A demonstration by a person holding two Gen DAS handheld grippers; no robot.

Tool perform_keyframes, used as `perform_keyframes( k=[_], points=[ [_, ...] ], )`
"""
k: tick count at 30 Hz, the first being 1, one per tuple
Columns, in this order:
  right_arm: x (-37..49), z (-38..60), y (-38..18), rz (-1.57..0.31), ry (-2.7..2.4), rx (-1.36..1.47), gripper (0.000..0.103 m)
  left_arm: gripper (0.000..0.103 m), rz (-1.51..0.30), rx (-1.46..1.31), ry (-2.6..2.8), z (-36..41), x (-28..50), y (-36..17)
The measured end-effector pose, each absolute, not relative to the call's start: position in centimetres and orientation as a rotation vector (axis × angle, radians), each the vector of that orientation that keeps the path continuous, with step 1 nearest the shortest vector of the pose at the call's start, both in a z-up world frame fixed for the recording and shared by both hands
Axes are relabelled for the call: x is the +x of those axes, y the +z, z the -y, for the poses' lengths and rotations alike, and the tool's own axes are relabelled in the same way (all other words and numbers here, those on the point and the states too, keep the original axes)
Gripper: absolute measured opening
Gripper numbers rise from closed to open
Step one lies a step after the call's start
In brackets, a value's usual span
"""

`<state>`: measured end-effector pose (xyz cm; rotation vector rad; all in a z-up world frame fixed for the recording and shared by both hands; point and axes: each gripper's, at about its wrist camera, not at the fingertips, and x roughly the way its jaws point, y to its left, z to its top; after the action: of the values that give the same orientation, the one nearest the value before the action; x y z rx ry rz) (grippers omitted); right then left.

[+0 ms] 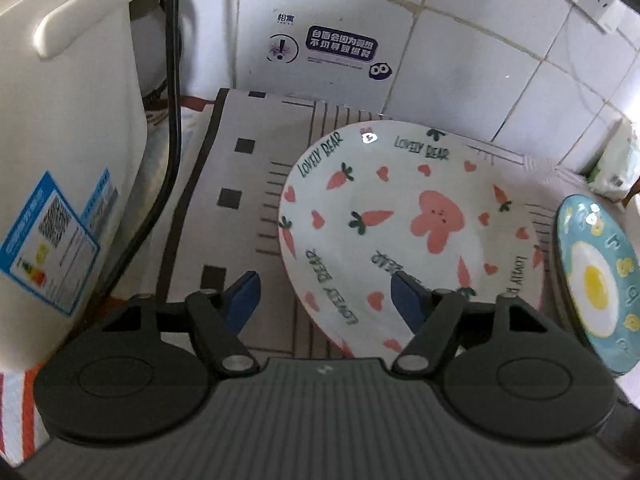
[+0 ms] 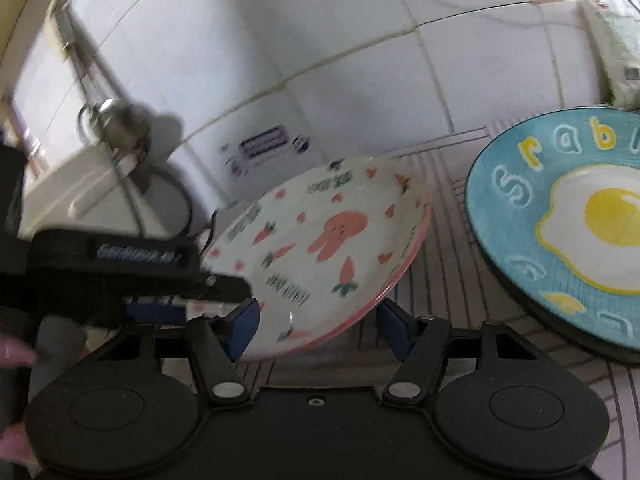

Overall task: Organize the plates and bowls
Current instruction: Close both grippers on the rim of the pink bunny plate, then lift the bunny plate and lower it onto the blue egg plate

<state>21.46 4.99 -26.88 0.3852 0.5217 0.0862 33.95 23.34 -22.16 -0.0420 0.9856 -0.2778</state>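
Note:
A white plate with pink rabbits, carrots and "LOVELY BEAR" lettering point(image 1: 408, 232) is tilted up off the patterned mat point(image 1: 240, 168). My left gripper point(image 1: 324, 300) is open, its jaws straddling the plate's near edge. In the right wrist view the same plate point(image 2: 320, 248) is lifted at a slant, with the left gripper's body point(image 2: 120, 268) at its left rim. My right gripper point(image 2: 316, 328) is open, its jaws on either side of the plate's lower pink rim. A blue plate with a fried-egg picture point(image 2: 568, 232) lies flat to the right; it also shows in the left wrist view point(image 1: 596, 280).
A cream appliance point(image 1: 60, 160) with a black cable point(image 1: 172, 120) stands at the left. A white tiled wall point(image 1: 460, 60) with a warning sticker is close behind. A packet point(image 2: 616, 52) lies at the far right. A metal fitting point(image 2: 116, 124) sits at the back left.

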Motion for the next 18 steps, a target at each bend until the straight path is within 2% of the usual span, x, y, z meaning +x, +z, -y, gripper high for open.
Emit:
perform_keyframes(
  k=[4,5,6,7,9,10,13,15,18],
  points=[
    [21.7,-5.2,-26.9,-0.507,0.028,0.416,0.068,0.039,-0.989,-0.047,-0.262,-23.3,34.4,-22.8],
    [21.7,-5.4,-26.9,-0.507,0.009,0.408,0.062,0.032,-0.987,-0.043,-0.270,-23.2,34.4,-22.9],
    [21.8,-5.6,-26.9,-0.509,-0.017,0.402,0.054,0.032,-0.983,-0.050,-0.273,-23.2,34.3,-22.9],
    [21.7,-5.7,-26.8,-0.511,-0.051,0.406,0.049,0.031,-0.979,-0.059,-0.267,-23.2,34.3,-23.0],
    [21.7,-5.5,-26.9,-0.514,-0.097,0.432,0.032,0.030,-0.971,-0.073,-0.266,-23.4,34.1,-22.9],
    [21.7,-5.4,-26.9,-0.517,-0.118,0.440,0.028,0.030,-0.967,-0.084,-0.267,-23.5,34.1,-23.0],
    [21.9,-5.0,-27.0,-0.508,-0.140,0.467,0.026,0.029,-0.954,-0.120,-0.269,-23.9,33.9,-23.2],
    [21.7,-4.2,-27.4,-0.482,-0.132,0.523,0.021,0.029,-0.962,-0.130,-0.263,-23.8,33.8,-23.1],
    [21.5,-3.7,-27.6,-0.468,-0.119,0.555,0.023,0.028,-0.975,-0.138,-0.249,-23.7,33.9,-23.0]
  ],
)
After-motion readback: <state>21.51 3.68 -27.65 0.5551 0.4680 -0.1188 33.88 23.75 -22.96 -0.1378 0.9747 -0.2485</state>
